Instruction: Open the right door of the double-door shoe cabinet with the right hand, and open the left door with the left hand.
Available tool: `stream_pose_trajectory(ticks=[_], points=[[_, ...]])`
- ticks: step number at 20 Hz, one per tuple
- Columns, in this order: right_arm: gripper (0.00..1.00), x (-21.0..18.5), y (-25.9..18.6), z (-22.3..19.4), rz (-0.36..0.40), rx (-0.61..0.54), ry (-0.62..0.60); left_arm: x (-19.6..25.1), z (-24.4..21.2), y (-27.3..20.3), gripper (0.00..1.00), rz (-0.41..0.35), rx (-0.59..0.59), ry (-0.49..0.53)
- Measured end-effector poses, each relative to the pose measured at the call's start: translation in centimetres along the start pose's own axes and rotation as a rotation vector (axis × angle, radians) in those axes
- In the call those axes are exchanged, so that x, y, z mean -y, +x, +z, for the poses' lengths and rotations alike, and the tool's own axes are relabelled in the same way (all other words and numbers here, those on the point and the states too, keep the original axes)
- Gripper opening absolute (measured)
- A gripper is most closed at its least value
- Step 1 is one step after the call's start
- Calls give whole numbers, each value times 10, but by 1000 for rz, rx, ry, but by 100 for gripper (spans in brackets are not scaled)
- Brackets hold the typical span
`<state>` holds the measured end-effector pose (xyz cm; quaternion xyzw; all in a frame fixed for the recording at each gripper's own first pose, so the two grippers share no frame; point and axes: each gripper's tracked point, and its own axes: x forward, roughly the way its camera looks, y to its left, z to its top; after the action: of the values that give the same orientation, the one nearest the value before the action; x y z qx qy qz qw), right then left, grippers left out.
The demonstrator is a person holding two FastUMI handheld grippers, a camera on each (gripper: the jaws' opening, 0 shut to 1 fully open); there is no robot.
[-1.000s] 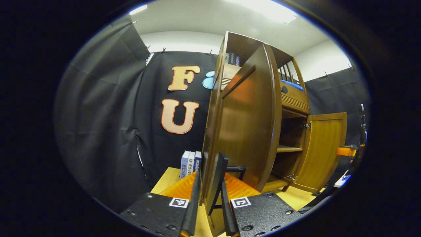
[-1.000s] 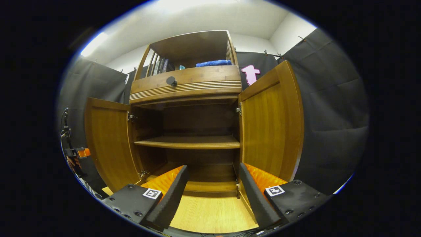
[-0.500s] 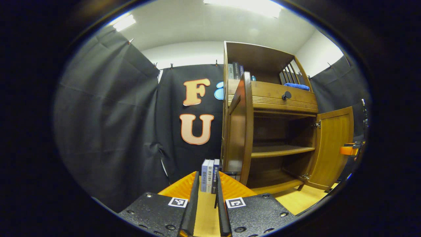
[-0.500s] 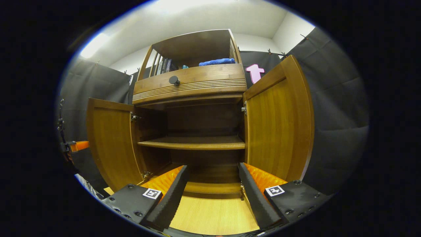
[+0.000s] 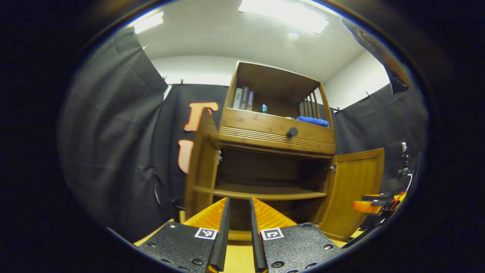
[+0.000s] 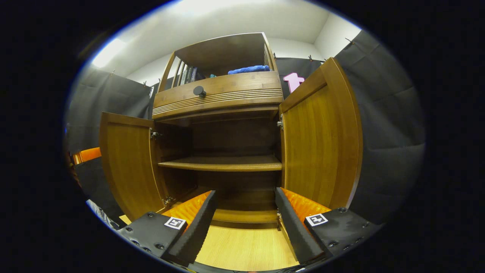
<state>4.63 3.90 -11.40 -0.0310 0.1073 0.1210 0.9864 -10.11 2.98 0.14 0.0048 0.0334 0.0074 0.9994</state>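
A second ago our left gripper point(image 5: 238, 231) held the edge of the left door point(image 5: 201, 167). Now it has let go and backed off, fingers nearly closed on nothing, the door wide open ahead to their left. Our right gripper point(image 6: 245, 223) has its fingers spread and empty, the right door point(image 6: 318, 144) open just beyond their right. Both doors look done, so we pull back straight and bump nothing.

No legible text; book spines point(image 5: 242, 98) on the cabinet's top shelf too small.
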Motion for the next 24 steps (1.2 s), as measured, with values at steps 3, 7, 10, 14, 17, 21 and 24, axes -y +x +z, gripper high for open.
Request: stream_pose_trajectory(ticks=[3, 7, 10, 14, 17, 21, 24], points=[[99, 6, -6, 0, -35, 4, -3, 11, -25, 21, 28, 43, -26, -5], [96, 10, -15, 10, -73, 41, 2, 25, -61, 49, 29, 90, -80, -38], [97, 14, -24, 11, -94, 57, -9, 43, -66, 68, 60, 88, -89, -82], [99, 20, -32, 9, -116, 55, -5, 44, -72, 77, 94, 84, -70, -104], [99, 20, -32, 6, -113, 47, 10, 34, -72, 71, 91, 111, -38, -61], [99, 23, -29, 4, -113, 43, 18, 37, -63, 68, 91, 102, -13, -40], [99, 20, -27, 7, -106, 50, 10, 35, -57, 66, 91, 105, 1, -13]])
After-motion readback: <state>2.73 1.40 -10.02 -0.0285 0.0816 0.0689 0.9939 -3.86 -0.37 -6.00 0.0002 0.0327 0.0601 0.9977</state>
